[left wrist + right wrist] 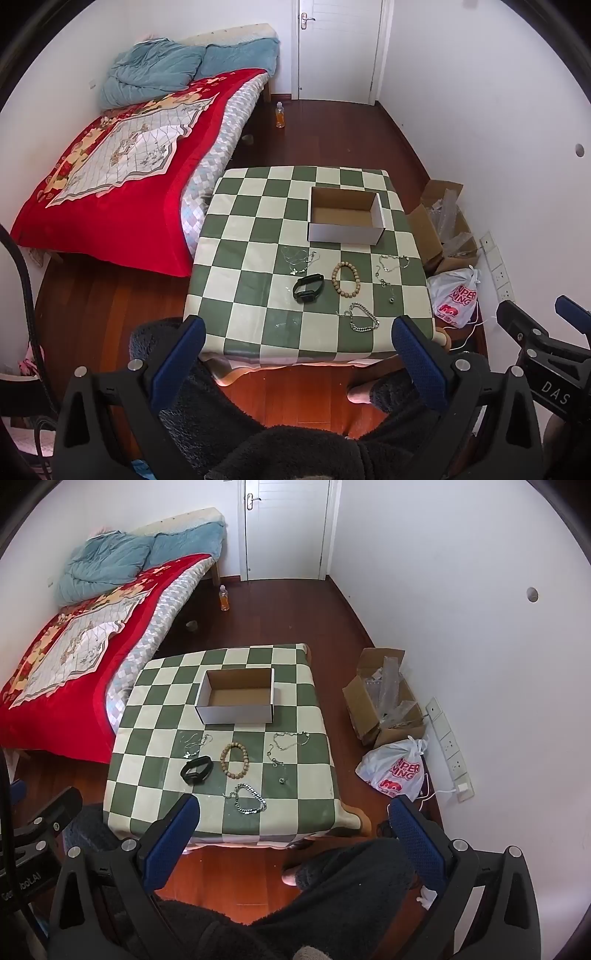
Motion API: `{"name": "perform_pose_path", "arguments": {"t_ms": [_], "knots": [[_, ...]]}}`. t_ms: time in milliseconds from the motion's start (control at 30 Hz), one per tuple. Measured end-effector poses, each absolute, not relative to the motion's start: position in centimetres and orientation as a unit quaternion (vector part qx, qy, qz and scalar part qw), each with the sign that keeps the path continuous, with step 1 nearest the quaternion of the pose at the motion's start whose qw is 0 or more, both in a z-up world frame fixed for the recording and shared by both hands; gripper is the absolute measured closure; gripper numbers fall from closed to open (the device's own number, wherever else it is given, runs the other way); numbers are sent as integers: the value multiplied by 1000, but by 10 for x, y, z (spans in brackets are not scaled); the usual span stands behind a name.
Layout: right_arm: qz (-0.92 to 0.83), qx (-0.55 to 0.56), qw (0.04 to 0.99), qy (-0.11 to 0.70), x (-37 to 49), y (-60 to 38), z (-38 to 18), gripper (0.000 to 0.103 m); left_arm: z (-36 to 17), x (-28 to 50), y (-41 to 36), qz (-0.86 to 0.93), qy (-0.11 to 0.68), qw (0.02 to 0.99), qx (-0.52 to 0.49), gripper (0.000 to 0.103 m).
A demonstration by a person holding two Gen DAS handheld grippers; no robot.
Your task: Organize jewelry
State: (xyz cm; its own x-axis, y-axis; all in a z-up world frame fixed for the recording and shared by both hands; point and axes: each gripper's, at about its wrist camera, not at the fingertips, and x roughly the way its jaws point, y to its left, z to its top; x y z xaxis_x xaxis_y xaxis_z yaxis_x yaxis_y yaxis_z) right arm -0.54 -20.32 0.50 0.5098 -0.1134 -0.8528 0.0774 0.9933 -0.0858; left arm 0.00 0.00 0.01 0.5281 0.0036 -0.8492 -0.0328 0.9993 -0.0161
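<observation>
An empty white cardboard box (345, 216) (236, 696) stands at the back of the green-and-cream checked table (258, 236) (147, 716). In front of it lie a thin silver necklace (299, 260) (195, 743), a black wristband (308, 288) (197, 770), a wooden bead bracelet (346, 278) (234, 759), a long silver chain (391, 269) (286, 744) and a chunky silver chain bracelet (364, 317) (249, 799). My left gripper (299, 345) and right gripper (295, 825) hover open above the table's near edge, holding nothing.
A bed with a red blanket (122, 177) (55, 657) runs along the left. On the floor at the right sit an open carton (441, 225) (384, 701) and a white plastic bag (454, 297) (397, 770). A bottle (280, 115) stands near the door. A person's knees in dark fleece (295, 435) lie below.
</observation>
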Motion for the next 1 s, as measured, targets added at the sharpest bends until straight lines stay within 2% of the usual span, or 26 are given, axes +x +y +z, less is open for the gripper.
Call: {"name": "perform_pose_path", "arguments": {"t_ms": [1000], "knots": [[-56, -16, 871, 487, -3, -208, 10, 0, 3, 2, -3, 8, 484, 875, -18, 0]]}}
